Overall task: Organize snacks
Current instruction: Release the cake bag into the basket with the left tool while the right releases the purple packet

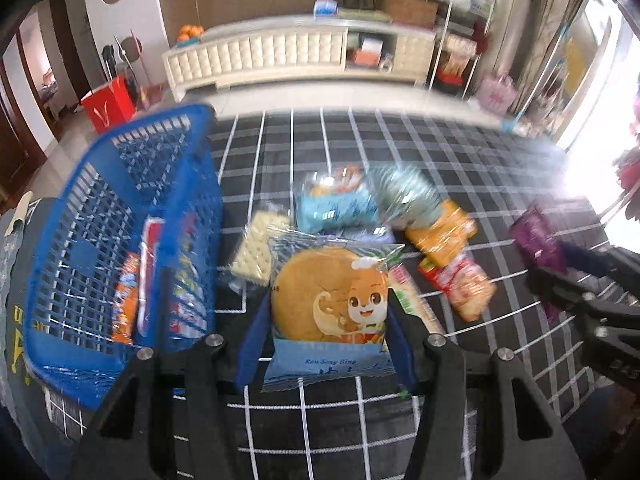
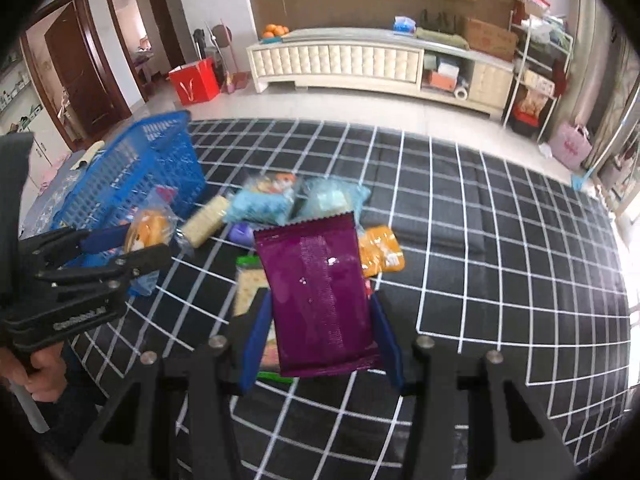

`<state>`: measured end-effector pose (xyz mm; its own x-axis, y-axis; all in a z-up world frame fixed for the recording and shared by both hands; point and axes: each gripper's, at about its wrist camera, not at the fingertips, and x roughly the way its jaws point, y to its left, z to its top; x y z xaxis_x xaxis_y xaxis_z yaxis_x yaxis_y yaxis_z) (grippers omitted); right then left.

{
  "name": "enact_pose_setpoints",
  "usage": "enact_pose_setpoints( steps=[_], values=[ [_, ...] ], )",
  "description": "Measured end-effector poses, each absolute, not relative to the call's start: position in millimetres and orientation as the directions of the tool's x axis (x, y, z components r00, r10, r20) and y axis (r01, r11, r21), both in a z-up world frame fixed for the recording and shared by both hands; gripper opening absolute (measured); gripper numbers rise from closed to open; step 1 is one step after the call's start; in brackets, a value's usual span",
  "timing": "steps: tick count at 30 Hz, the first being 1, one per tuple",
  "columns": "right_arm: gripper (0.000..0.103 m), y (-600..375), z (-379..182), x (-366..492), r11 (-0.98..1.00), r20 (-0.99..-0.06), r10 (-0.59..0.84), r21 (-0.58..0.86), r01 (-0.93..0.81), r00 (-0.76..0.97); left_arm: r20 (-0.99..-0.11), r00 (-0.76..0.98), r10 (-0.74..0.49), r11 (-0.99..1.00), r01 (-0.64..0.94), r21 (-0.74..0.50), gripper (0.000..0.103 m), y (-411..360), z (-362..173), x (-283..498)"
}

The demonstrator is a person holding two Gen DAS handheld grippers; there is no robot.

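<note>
Black cloth with a white grid (image 2: 460,280) covers the table, and both grippers hover low over it. Nearest, the left gripper (image 1: 326,312) is clamped on a clear-wrapped round cake packet (image 1: 328,300) printed with a cartoon squirrel, its blue pads pressing both edges. The right gripper (image 2: 320,320) pinches a purple foil packet (image 2: 316,292) the same way, held upright above the cloth.

Just left of the cake packet stands a blue plastic basket (image 1: 120,220), tilted, with a few red and orange packets already inside. Beyond the grippers the remaining snacks lie in a loose heap on the cloth: a pale cracker pack (image 1: 258,248), a light blue bag (image 1: 336,204), an orange packet (image 1: 440,228), a red-and-orange packet (image 1: 464,284) and a green-labelled cracker pack (image 2: 246,280) partly under the purple one.

Farther back, across the tiled floor, a cream cabinet (image 2: 340,60) lines the wall with oranges (image 2: 275,31) on top, and a red bag (image 2: 194,80) sits near the doorway.
</note>
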<state>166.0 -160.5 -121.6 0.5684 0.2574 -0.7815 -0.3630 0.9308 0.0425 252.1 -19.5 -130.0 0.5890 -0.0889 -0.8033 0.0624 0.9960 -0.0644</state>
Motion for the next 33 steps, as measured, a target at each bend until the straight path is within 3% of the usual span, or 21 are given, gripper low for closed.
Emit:
enact_pose_setpoints(
  steps=[14,33],
  values=[
    [0.054,-85,-45,131,0.895,-0.726,0.305,-0.002,-0.446,0.616,-0.703,0.704,-0.098,0.995,0.082,-0.057,0.052,61,-34,189],
    [0.054,59,-74,155,0.812,-0.792,0.36,0.005,-0.584,0.493,-0.742,0.67,0.004,0.998,-0.046,-0.036,0.052,188,-53,204]
  ],
)
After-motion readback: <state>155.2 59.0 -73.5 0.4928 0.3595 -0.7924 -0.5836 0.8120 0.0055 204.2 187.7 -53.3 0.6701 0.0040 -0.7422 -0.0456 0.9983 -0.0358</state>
